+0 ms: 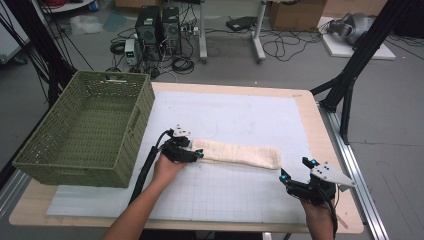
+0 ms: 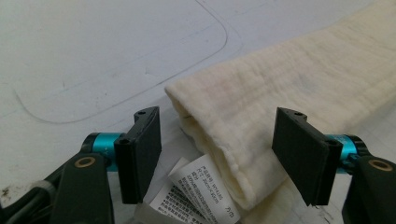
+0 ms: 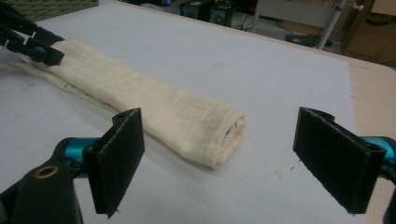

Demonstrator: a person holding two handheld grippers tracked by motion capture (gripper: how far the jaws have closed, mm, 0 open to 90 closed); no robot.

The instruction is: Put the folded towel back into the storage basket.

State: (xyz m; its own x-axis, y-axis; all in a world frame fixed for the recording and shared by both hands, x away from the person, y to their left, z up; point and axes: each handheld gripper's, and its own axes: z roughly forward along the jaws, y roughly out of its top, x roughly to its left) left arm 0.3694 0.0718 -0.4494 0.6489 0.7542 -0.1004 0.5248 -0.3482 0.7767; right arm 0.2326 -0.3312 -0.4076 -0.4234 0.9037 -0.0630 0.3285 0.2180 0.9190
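Cream towel at risk of unrolling

Lying folded long on desk mat [image 1: 240,115], right of green wicker basket [image 1: 85,130]. Left gripper [image 2: 217,154] wide around towel [image 2: 280,98] left end, not yet pinching; right gripper [image 3: 233,158] wide, near right end. Could snag only top layer or label [image 2: 205,191], spilling soft crinkled folds.

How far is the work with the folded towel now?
Done: the cream towel lies folded in a long strip on the mat. In hand: the left gripper straddles its near end, pads not pressing. The right gripper waits open. Left: the green basket holds nothing.
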